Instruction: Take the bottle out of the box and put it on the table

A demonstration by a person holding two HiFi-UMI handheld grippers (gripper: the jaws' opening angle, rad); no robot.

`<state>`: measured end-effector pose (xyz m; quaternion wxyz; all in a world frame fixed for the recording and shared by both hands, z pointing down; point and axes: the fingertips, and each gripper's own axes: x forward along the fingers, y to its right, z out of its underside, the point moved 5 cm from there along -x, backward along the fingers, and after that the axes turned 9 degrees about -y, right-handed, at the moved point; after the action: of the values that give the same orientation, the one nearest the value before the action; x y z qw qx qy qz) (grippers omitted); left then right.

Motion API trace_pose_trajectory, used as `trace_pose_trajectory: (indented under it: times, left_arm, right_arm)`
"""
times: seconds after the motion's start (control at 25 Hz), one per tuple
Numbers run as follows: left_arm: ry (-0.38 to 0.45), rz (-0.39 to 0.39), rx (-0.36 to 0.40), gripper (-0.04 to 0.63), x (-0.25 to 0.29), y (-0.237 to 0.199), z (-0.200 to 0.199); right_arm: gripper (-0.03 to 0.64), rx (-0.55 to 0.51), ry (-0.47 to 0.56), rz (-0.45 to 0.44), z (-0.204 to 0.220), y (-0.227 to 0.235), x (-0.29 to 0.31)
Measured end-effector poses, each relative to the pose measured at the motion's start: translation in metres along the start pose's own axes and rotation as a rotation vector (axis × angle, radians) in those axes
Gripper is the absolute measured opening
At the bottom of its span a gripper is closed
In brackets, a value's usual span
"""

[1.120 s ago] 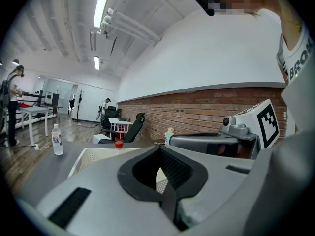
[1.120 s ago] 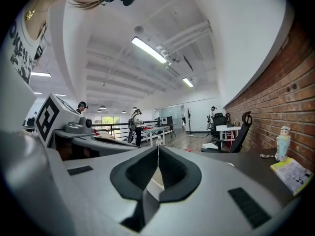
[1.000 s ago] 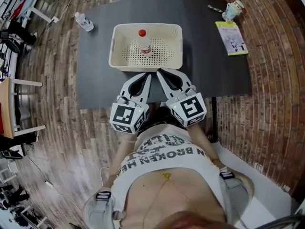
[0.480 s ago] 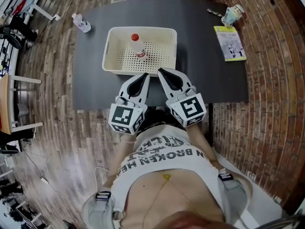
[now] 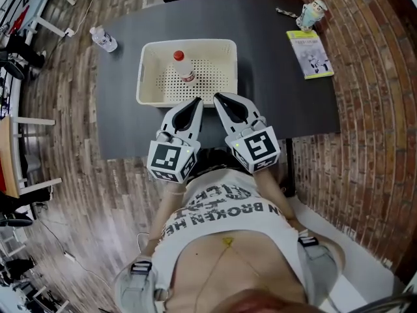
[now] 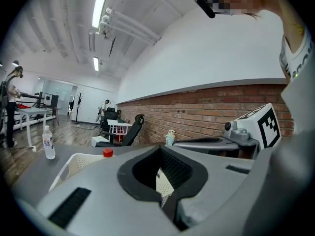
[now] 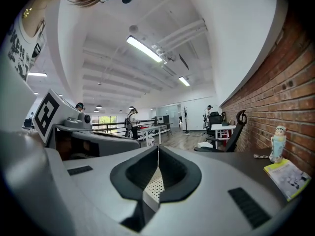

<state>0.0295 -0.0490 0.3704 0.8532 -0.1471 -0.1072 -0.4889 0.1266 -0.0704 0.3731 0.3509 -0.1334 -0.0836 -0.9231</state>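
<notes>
A clear bottle with a red cap (image 5: 180,66) stands upright inside the white perforated box (image 5: 148,74) on the dark table (image 5: 273,90). In the left gripper view its cap (image 6: 108,153) shows above the box's rim (image 6: 74,162). My left gripper (image 5: 196,102) and right gripper (image 5: 218,98) lie side by side at the box's near wall, both shut and empty, pointing towards it. Neither touches the bottle. The box's mesh (image 7: 150,188) shows through the gap behind the right jaws.
A second clear bottle (image 5: 103,39) stands at the table's far left corner. A green booklet (image 5: 310,54) and a small figurine (image 5: 311,13) sit at the far right. An office chair (image 6: 129,130) stands behind the table. The person's torso is at the table's near edge.
Both grippers have slid forward across the table, and their tips now reach the box's near wall. Their jaws stay shut. The bottle has not moved in the box.
</notes>
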Motion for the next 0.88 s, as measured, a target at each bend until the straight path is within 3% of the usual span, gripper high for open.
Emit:
trace_pose_trajectory:
  times: [0.88]
  left_arm:
    - [-0.001, 0.134, 0.016, 0.008, -0.004, -0.108, -0.016]
  right_arm:
    - [0.009, -0.015, -0.055, 0.107, -0.027, -0.031, 0.098]
